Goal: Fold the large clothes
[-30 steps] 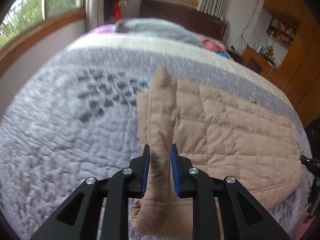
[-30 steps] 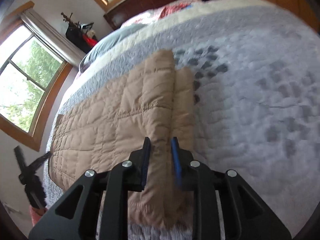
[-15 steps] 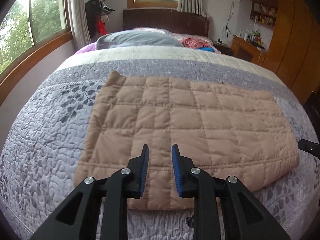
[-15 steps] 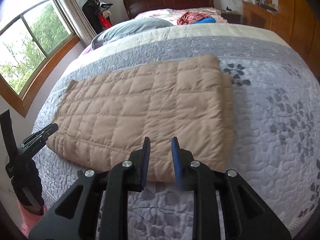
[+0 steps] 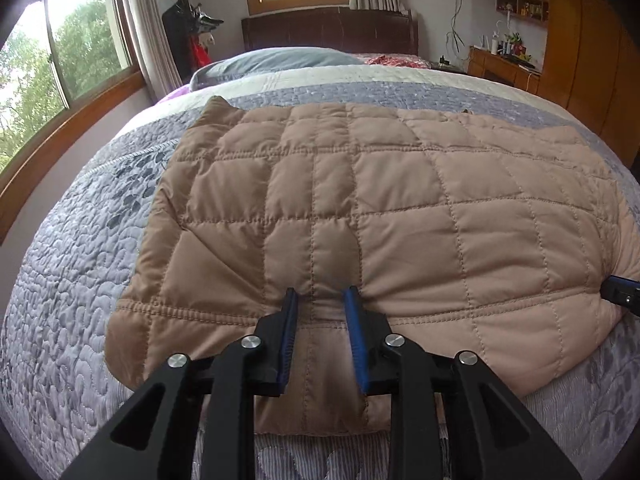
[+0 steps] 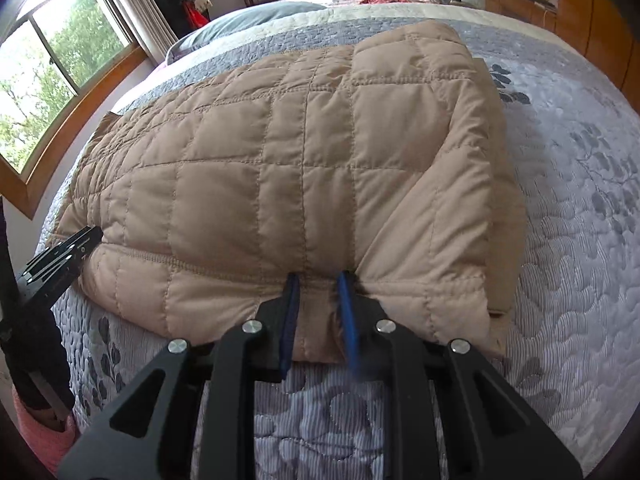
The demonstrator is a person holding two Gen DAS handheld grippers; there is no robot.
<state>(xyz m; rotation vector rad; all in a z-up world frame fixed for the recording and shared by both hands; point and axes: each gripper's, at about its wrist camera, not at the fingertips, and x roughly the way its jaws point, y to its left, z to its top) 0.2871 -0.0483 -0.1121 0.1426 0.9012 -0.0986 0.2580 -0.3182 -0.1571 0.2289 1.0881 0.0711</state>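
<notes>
Tan quilted jacket lies flat on the bed, folded into a wide rectangle, long axis across the bed, near hem at the foot-side edge. In the right wrist view its right end shows stacked layers, so prob. already doubled at least once.

Left tongs: blue pads astride the near hem w/ a ridge of fabric puckered up between them. Looks like a pinch on the hem, but gap betw. pads is not small; cannot tell if fully clenched or just closing. Right tongs: same picture, pads either side of a bunched ridge at the hem nr the right end; one pad blurred. Grip state likewise uncertain.

Step in hand, my read: take the near hem w/ both tongs, carry it over to the far edge for the next fold.

To do it well:
- Bite thru all layers, not just top shell; padded fabric is slippery, springy.
- Confirm both pinches hold before lifting.
- Lift both ends level, same pace, else fold skews.
- Keep tongs spaced so hem stays taut betw. them, no sag mid-span.
- Lay hem on far edge, align corners, release after fabric settles.

Risk: thick stacked end may slip from right tongs.
</notes>
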